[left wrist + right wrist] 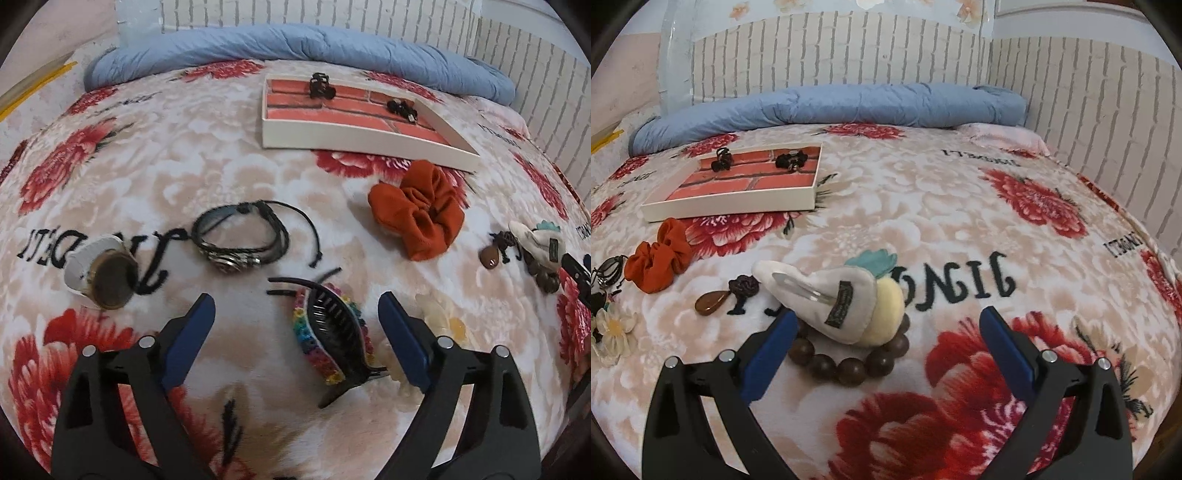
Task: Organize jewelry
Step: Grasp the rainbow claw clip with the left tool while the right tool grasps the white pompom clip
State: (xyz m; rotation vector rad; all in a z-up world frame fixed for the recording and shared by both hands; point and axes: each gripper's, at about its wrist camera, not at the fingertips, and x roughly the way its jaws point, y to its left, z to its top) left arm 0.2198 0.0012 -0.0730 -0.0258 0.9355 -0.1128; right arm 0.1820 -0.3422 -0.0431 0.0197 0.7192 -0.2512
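Note:
A white tray [354,142] with a red brick-print floor lies on the bed and holds two black hair claws [320,86]. My left gripper [297,314] is open above a rainbow-beaded black hair clip [332,332]. A black cord bracelet [240,236], a watch [107,277] and an orange scrunchie [424,214] lie beyond it. My right gripper [888,328] is open over a plush snap hair clip [831,295] lying on a brown bead bracelet [849,365]. The tray [731,208] and the scrunchie [659,258] also show in the right wrist view.
A floral blanket [960,221] covers the bed. A rolled blue quilt [831,107] lies along the brick-pattern wall at the back. A brown teardrop pendant [709,301] and a cream flower clip [613,332] lie at the left.

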